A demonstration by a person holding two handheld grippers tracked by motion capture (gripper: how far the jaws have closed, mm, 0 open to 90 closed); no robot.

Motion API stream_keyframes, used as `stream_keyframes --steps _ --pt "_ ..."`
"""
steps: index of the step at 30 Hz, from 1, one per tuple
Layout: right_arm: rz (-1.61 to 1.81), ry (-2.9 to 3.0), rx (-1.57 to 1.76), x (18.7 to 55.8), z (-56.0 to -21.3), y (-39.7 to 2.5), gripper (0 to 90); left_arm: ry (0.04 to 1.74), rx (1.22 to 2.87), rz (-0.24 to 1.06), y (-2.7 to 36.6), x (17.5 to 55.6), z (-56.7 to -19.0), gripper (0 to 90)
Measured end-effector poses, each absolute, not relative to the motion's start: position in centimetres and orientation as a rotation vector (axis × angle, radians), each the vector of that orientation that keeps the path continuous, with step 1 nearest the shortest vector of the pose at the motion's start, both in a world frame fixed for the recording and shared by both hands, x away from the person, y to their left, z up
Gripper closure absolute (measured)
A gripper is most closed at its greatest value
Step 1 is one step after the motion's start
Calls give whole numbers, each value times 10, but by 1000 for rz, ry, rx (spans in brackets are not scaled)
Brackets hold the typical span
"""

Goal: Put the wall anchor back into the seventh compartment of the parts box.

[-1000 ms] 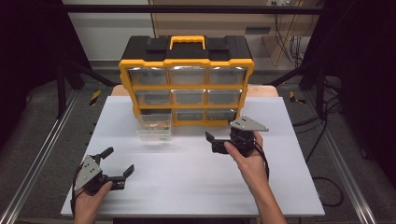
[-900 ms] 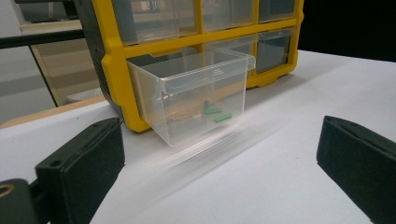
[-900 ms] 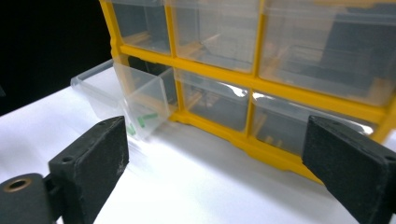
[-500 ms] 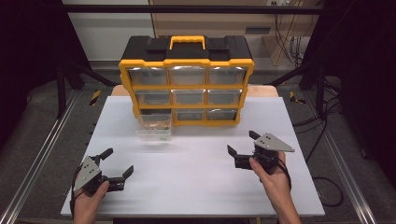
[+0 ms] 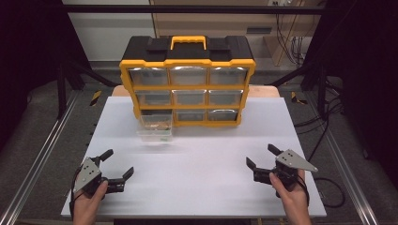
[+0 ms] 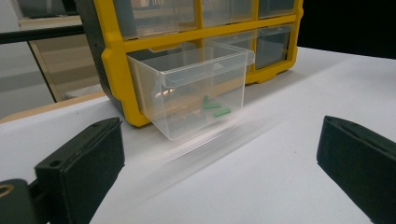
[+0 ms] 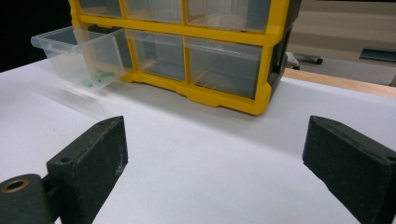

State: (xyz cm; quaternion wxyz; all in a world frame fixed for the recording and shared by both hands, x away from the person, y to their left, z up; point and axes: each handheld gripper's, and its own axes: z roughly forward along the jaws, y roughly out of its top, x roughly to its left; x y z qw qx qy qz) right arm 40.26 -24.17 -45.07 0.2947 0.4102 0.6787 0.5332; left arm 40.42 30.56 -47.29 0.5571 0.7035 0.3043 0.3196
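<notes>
resting near the table front edge, left gripper and right gripper jaws spread, empty.

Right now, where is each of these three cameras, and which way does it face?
High view: above the person's side, looking down at the table, cabinet, both hands and open grippers.
Left gripper view: low on the left gripper, facing the pulled-out drawer between its own jaws.
Right gripper view: low on the right gripper, facing the cabinet's right corner.
Shared: the drawer's green bits.
</notes>
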Motion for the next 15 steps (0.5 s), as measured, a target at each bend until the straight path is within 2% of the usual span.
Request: stream_keyframes --steps 15 --pt "1393 1747 1076 391 -468 -263 74 731 1651 755 311 404 -473 6"
